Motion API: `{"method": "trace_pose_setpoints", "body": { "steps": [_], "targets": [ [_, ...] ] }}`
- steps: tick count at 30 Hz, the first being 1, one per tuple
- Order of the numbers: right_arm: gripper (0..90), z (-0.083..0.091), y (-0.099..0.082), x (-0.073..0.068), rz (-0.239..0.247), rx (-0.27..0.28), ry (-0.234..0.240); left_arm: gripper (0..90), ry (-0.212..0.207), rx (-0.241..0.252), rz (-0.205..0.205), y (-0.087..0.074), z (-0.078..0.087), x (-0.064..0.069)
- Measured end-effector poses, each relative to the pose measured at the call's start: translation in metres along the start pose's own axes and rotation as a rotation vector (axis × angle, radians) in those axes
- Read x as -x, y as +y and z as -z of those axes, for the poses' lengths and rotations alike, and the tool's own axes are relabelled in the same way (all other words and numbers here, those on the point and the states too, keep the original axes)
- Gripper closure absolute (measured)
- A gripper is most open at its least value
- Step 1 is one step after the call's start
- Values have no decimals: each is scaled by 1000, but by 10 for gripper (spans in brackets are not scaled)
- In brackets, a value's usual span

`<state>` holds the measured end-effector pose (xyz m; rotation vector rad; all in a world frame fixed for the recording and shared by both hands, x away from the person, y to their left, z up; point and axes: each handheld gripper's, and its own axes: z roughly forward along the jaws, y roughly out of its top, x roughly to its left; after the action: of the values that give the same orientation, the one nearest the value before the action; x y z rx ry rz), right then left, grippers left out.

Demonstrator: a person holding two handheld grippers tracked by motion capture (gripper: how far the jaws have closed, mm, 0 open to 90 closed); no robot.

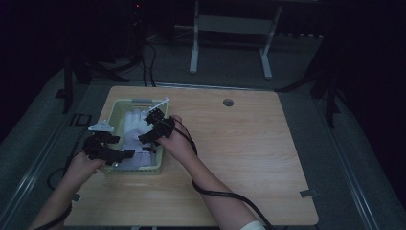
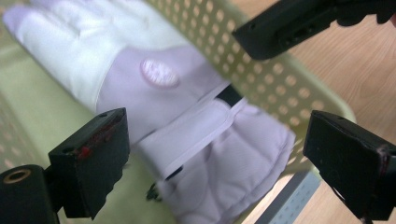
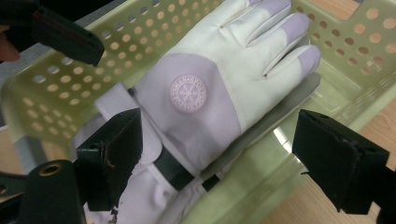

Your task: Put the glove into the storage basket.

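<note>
A white and lilac glove (image 1: 136, 128) lies flat in a pale green perforated basket (image 1: 117, 108) at the table's left side. In the left gripper view the glove (image 2: 116, 56) shows its cuff and strap below my left gripper (image 2: 215, 140), which is open and touches nothing. The right gripper view has the glove (image 3: 210, 84) palm-side up with a round badge, lying under my open right gripper (image 3: 219, 140). From above, the left gripper (image 1: 122, 155) hangs over the basket's near end and the right gripper (image 1: 147, 138) over its right rim.
The basket wall (image 2: 261, 79) (image 3: 116, 42) rises close around both grippers. The wooden table (image 1: 249, 148) stretches bare to the right, with a round cable hole (image 1: 228, 102) near its far edge. A white stand (image 1: 194, 48) is on the floor beyond. Cables trail off the near edge.
</note>
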<state>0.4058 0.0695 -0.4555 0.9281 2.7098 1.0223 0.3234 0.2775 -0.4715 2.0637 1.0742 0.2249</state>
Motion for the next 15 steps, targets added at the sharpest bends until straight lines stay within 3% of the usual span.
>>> {"method": "trace_pose_setpoints", "body": {
  "steps": [11, 15],
  "targets": [
    [156, 18, -10, 14, 31, 22, -28, 72, 16, 50, 17, 4, -4, 16],
    [156, 24, -15, 16, 55, 20, -36, 72, 36, 56, 7, 6, -8, 29]
  ]
}}
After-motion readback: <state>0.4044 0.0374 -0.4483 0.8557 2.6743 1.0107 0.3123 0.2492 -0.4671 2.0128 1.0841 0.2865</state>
